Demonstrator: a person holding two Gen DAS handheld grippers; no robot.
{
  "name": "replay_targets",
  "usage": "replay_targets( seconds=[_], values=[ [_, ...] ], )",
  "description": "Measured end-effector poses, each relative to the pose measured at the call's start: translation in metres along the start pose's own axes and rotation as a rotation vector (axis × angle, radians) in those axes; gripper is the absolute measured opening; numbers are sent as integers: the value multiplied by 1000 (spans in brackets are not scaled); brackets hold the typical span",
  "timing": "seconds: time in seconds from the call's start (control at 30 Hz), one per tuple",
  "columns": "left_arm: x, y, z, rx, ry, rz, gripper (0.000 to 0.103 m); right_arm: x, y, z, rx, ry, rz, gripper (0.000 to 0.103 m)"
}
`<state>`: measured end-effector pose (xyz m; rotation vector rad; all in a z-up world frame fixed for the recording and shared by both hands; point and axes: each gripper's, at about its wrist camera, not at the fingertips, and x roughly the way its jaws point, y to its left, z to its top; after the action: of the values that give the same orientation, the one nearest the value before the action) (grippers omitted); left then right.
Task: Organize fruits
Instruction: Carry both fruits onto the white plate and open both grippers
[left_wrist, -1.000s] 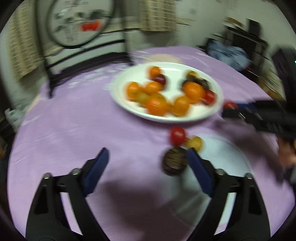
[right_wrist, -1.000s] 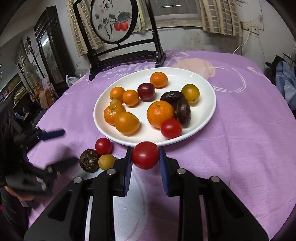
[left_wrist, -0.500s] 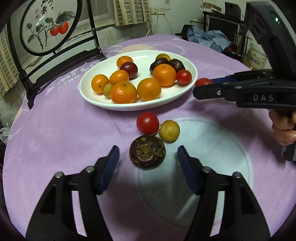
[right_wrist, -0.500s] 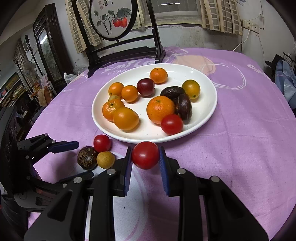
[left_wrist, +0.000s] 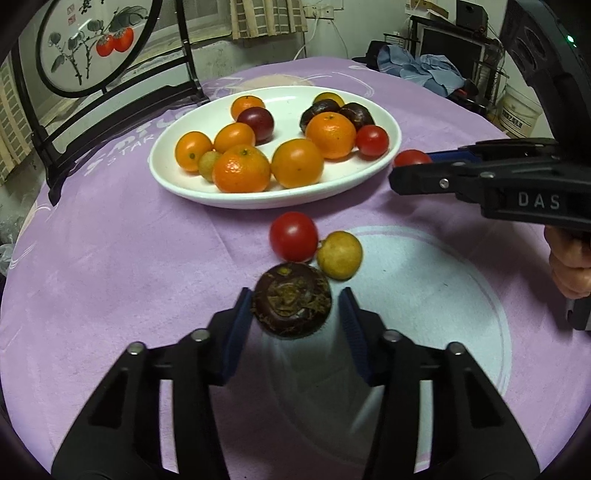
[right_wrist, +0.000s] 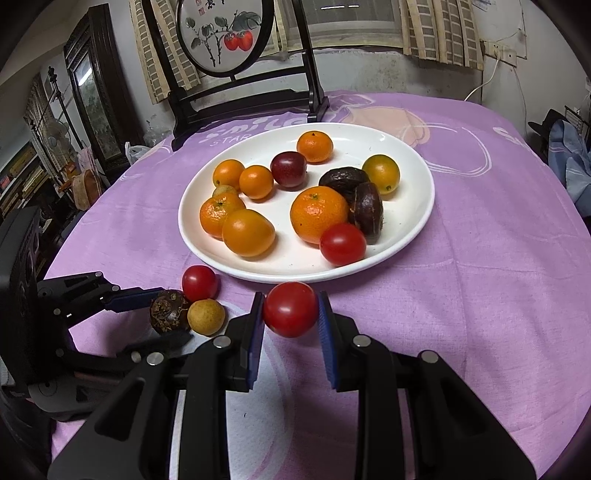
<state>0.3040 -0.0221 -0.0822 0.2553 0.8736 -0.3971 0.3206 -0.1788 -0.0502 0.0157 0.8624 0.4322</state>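
Dark mangosteen (left_wrist: 291, 300) on the purple tablecloth (left_wrist: 110, 266) just short of the white plate (left_wrist: 384, 166), touching a cherry tomato (left_wrist: 293, 236) and a small yellow fruit (left_wrist: 340, 254), bracketed by the left gripper (left_wrist: 293, 314), jaws just closing, near pad touching, far pad perhaps a sliver off. Probably hard-shelled and light, rollable; best pinched across the widest girth. Right gripper (right_wrist: 291, 323) clamped on a second cherry tomato (right_wrist: 290, 309), smooth, easily bruised.

Purple tablecloth (right_wrist: 480, 295), pale printed lettering at twelve o'clock; white plate (right_wrist: 413, 221): orange, red, dark-brown fruit; blue gripper pads (right_wrist: 327, 332).
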Motion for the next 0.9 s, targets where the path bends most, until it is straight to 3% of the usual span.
replay_targets(
  seconds=[0.2,0.3,0.57,0.77,0.9],
  values=[
    [-3,1,0,-15,8,7,44,-2,2,0,-10,-6,14,28],
    [-16,2,3,-36,-30,6,44,-2,6,-1,-23,-5,40,28],
    [-51,9,13,-140,-144,-37,44,-10,29,-3,-68,-17,217,29],
    [-49,18,58,-227,-238,71,44,-20,10,26,43,-245,101,29],
    [-26,32,90,-290,-239,132,44,3,-11,49,104,-256,68,28]
  ],
)
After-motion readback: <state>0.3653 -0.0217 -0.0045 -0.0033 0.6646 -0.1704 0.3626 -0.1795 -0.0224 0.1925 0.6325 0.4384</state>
